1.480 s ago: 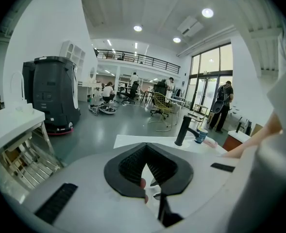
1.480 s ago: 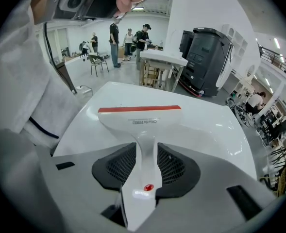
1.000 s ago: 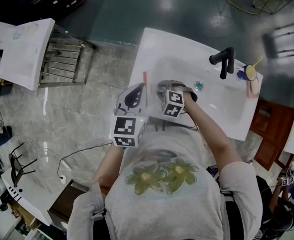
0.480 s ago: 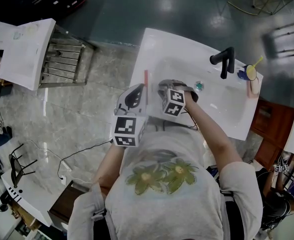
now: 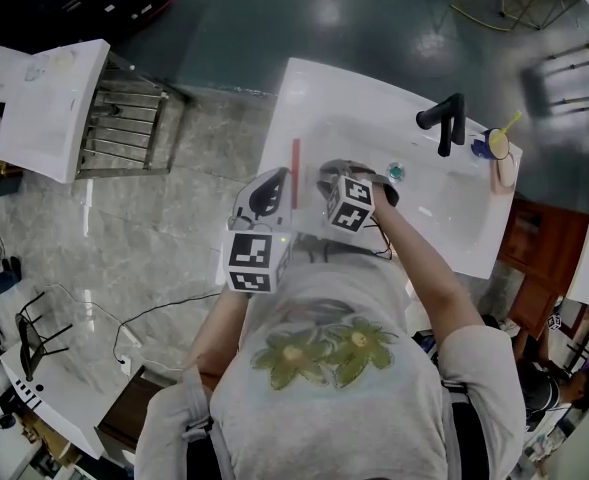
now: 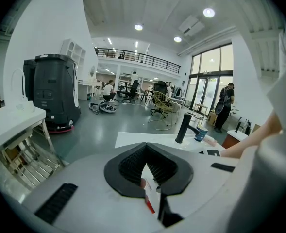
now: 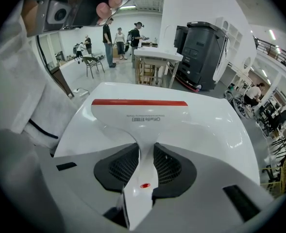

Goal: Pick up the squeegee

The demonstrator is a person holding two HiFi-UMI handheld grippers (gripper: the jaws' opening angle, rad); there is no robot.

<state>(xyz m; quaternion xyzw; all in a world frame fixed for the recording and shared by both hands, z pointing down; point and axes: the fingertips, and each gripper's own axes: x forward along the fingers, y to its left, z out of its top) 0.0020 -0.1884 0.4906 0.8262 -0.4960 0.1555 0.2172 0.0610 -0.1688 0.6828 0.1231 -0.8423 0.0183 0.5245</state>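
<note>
We are in a big open workshop hall, with a railed upper gallery [image 6: 133, 57], tall windows [image 6: 207, 84] and desk chairs [image 6: 161, 103] at the far end, a tall black machine [image 6: 53, 93] on the left, and a freestanding washbasin [image 5: 314, 83] on a polished grey floor [image 5: 274, 28].

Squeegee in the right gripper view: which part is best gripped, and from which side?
Grip the squeegee by its narrow handle, coming from the end opposite the wide, red-edged blade. The handle fits between the tongs, while the blade looks too broad. The right gripper is shut there.
</note>
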